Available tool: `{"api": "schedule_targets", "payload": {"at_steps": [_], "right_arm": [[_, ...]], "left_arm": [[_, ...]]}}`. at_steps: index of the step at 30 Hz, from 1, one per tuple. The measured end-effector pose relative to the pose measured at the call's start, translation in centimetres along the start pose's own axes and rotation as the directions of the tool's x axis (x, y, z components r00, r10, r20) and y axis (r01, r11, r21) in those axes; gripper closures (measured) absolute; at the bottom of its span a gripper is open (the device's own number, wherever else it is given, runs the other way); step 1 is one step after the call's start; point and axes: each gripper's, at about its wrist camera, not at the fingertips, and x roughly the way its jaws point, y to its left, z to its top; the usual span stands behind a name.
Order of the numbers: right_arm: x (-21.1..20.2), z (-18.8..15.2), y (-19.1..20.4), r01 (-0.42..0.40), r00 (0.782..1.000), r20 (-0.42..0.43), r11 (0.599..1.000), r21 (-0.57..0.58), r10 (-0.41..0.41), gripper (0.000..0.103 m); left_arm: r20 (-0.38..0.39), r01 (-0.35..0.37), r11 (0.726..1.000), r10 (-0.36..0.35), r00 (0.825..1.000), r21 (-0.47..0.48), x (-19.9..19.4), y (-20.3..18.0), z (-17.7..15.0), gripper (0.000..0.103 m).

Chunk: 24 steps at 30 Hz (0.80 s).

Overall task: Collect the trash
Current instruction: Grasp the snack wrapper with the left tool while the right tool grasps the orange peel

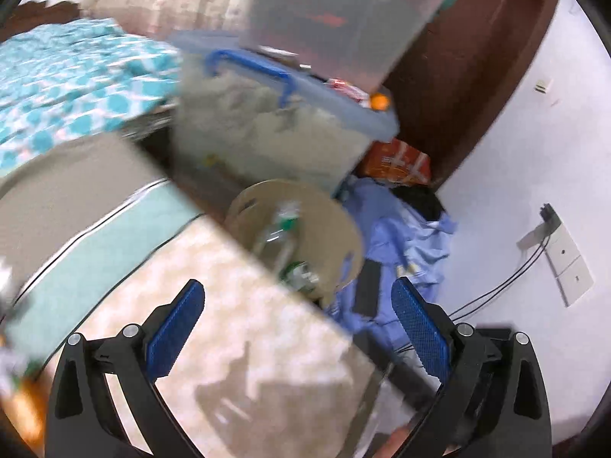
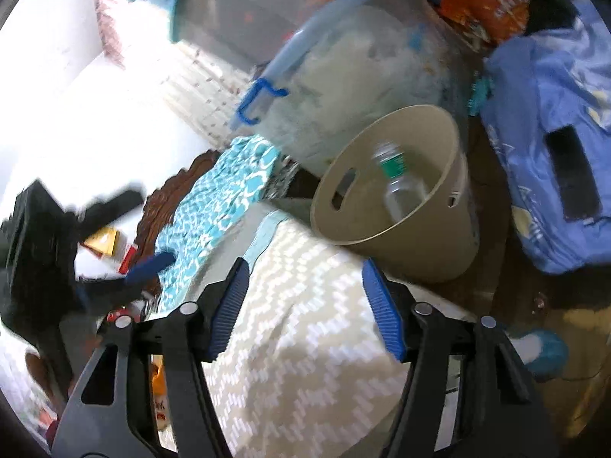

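A beige waste bin (image 1: 332, 225) stands on the floor just past the bed's edge. Inside it lie a clear plastic bottle with a green label (image 1: 280, 234) and a second bottle (image 1: 301, 273) lower down. My left gripper (image 1: 298, 305) hangs open and wide above the bed edge, short of the bin, with nothing between its blue pads. In the right wrist view the bin (image 2: 404, 244) holds the green-labelled bottle (image 2: 399, 181). My right gripper (image 2: 305, 292) is open and empty over the zigzag blanket (image 2: 305, 362). The left gripper (image 2: 133, 234) shows blurred at the left, open.
Behind the bin are a clear storage box with a blue latch (image 1: 267, 126) and a teal-lidded box (image 1: 343, 15) stacked above. Blue cloth (image 2: 542, 122) with a black flat device (image 2: 573, 175) lies beside the bin, near an orange packet (image 1: 397, 162). Teal patterned bedding (image 1: 76, 76), wall sockets and cables (image 1: 565, 259).
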Motion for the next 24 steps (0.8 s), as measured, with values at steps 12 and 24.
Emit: {"api": "schedule_targets", "payload": {"at_steps": [12, 24], "right_arm": [[8.4, -7.4, 12.6, -0.291, 0.877, -0.443, 0.941, -0.175, 0.189, 0.053], [17.5, -13.9, 21.7, -0.357, 0.788, -0.614, 0.835, -0.42, 0.028, 0.039]], "left_arm": [[0.088, -0.309, 0.906, 0.347, 0.934, -0.29, -17.2, 13.0, -12.7, 0.023], [-0.026, -0.43, 0.838, 0.448, 0.894, -0.337, -14.5, 17.0, -15.5, 0.068]]}}
